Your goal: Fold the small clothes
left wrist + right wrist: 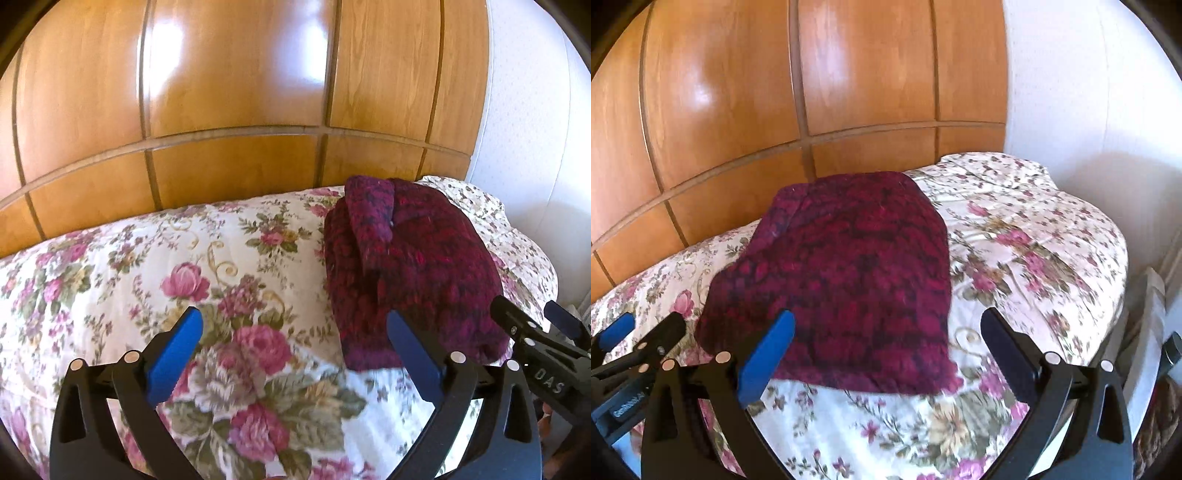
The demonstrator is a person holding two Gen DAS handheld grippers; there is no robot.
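Dark red chunky-knit garment lies folded into a compact block on the floral quilted bed, centre frame, while left gripper and right gripper hover with jaws spread, holding nothing, apparently done with it.

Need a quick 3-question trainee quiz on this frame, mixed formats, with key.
1. True or false: the left hand-held gripper is clamped on the knitted garment.
2. What does the garment lie on? A) bare wooden floor B) floral bedspread C) metal tray
3. Fill in: behind the bed stands a panelled ____ wardrobe.

Key
1. False. Its jaws stand open with nothing between them; the right hand-held gripper is open and empty too.
2. B. The garment lies folded in a compact shape on the bedspread.
3. Wooden.
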